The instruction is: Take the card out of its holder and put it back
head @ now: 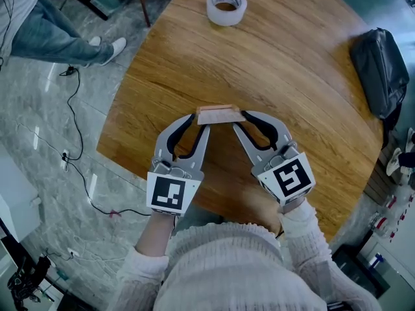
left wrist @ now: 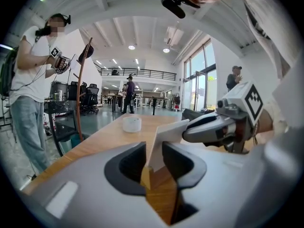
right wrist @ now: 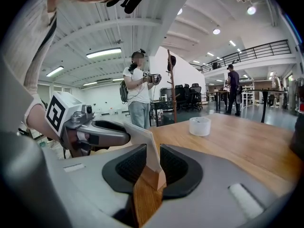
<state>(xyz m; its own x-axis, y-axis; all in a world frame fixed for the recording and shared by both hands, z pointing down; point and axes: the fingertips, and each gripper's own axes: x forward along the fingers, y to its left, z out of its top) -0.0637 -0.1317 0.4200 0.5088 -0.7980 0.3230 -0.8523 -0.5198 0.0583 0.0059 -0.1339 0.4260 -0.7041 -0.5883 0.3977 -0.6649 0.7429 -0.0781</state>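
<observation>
A white card (head: 220, 116) stands in a small wooden holder (right wrist: 155, 178), lifted above the round wooden table (head: 194, 57) in front of me. My left gripper (head: 201, 122) meets it from the left and my right gripper (head: 240, 122) from the right. Seen from the left gripper, the holder's wooden end (left wrist: 144, 176) and the card (left wrist: 166, 139) sit pinched between the pads of the left gripper (left wrist: 154, 148). My right gripper (right wrist: 153, 156) straddles the card (right wrist: 145, 144), with thin gaps on both sides of it.
A roll of clear tape (head: 227, 6) lies at the table's far side. A black bag (head: 381, 70) rests at its right edge. A person (right wrist: 138, 94) stands beyond the table holding other grippers. Cables (head: 74, 128) run over the floor to the left.
</observation>
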